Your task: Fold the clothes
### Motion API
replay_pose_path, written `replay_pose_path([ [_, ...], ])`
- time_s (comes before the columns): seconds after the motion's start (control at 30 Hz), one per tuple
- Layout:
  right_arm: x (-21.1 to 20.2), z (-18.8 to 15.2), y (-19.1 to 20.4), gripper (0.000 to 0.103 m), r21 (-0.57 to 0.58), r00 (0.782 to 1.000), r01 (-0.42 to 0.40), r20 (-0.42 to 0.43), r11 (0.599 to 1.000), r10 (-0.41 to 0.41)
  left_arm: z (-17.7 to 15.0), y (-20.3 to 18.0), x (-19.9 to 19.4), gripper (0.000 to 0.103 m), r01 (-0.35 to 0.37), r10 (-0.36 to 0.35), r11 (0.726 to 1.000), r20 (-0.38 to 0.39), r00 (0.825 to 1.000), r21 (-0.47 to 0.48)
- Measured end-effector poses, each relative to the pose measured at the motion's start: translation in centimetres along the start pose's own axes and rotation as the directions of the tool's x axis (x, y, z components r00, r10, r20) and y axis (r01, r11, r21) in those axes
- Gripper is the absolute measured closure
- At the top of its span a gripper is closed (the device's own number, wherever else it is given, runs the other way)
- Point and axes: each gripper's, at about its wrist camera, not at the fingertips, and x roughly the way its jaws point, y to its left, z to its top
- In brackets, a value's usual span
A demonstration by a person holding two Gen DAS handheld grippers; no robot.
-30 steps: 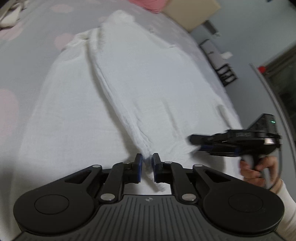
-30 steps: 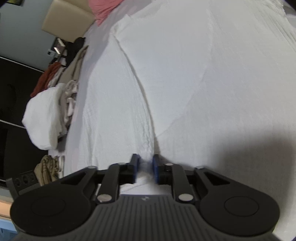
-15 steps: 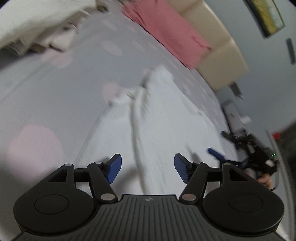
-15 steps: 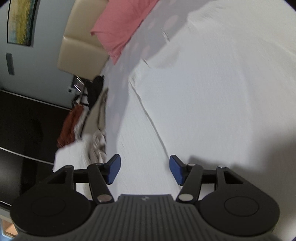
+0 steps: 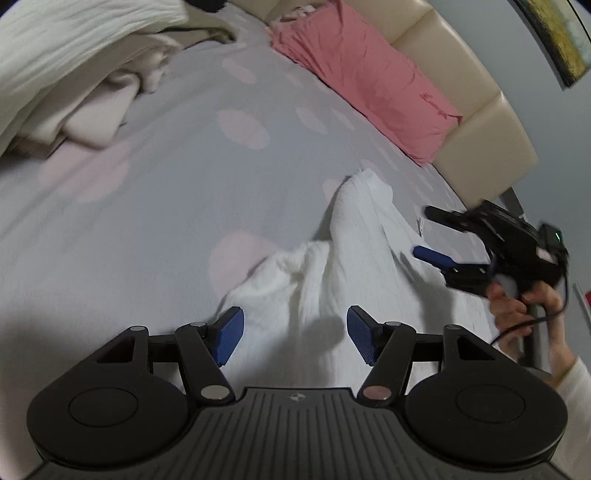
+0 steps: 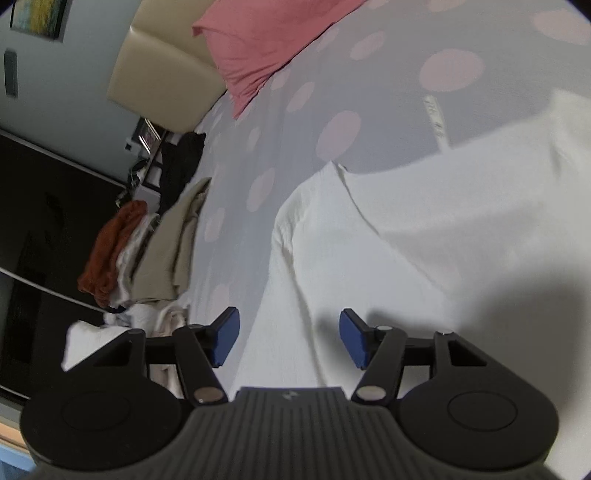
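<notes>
A bed covered by a pale grey sheet (image 5: 177, 206) with soft pink dots fills both views. A pink pillow (image 5: 365, 77) lies against a cream padded headboard (image 5: 476, 122), and a framed picture (image 6: 37, 16) hangs on the blue-grey wall above it. In the left wrist view, a heap of white and beige clothes (image 5: 74, 74) sits at the upper left of the bed. In the right wrist view, a second pile (image 6: 147, 251) of rust, beige and white garments lies along the bed's far edge, in front of a dark wardrobe-like surface. The white garment (image 5: 351, 258) being folded lies flat on the sheet, one long side already folded in, its narrow end pointing toward the pillow. The left gripper (image 5: 293, 334) hovers just above the near part of the garment with its blue pads wide apart and nothing between them. The right gripper (image 6: 288, 338) is also spread open and empty over the garment's edge; in the left view it appears at the right, held by a hand (image 5: 524, 306) in a pale sleeve. One second earlier both grippers were pinched nearly closed at the garment's hem; since then each has let go and opened, and both have swung away so that the headboard end of the bed comes into view.
</notes>
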Motion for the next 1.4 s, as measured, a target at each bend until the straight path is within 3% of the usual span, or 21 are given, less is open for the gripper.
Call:
replay_pose_path([
  [0.17,4.3,1.7,1.0,0.039,-0.114,0.997,0.042,-0.065,0.993,-0.050,1.0,-0.7,1.6,0.043,0.010,-0.009,0.998,-0.018,1.000,0.064],
  [0.4,8.0,3.6,2.3,0.036,-0.153,0.995,-0.044,-0.099,0.987,0.029,1.6,0.0,1.9,0.043,0.120,-0.118,0.992,-0.048,0.992,0.037],
  [0.57,10.0,4.3,2.6,0.034,-0.123,0.984,-0.112,-0.149,0.986,0.093,1.8,-0.2,2.9,0.043,0.213,-0.209,0.977,-0.108,0.972,0.021],
  [0.67,10.4,4.4,2.8,0.034,-0.123,0.970,-0.154,-0.208,0.980,0.126,1.9,0.0,3.5,0.043,0.286,-0.284,0.958,-0.154,0.946,-0.013],
  [0.93,11.3,3.9,2.1,0.034,-0.070,0.910,-0.274,-0.341,0.959,0.235,1.8,2.5,5.3,0.043,0.339,-0.348,0.920,-0.016,0.937,-0.197],
  [1.07,11.8,3.7,1.9,0.033,-0.010,0.897,-0.320,-0.324,0.947,0.300,1.7,3.7,5.5,0.047,0.350,-0.350,0.900,0.048,0.936,-0.261],
  [1.13,11.8,3.7,1.8,0.032,0.020,0.895,-0.343,-0.295,0.939,0.334,1.4,3.5,5.1,0.052,0.307,-0.298,0.919,0.073,0.952,-0.245],
  [1.23,11.5,3.7,1.6,0.032,0.043,0.905,-0.365,-0.217,0.930,0.366,1.0,3.5,4.6,0.061,0.250,-0.232,0.941,0.103,0.967,-0.228],
  [1.4,11.0,4.0,1.2,0.033,0.086,0.928,-0.356,-0.082,0.931,0.363,0.6,3.7,4.4,0.070,0.205,-0.178,0.944,0.125,0.976,-0.257],
])
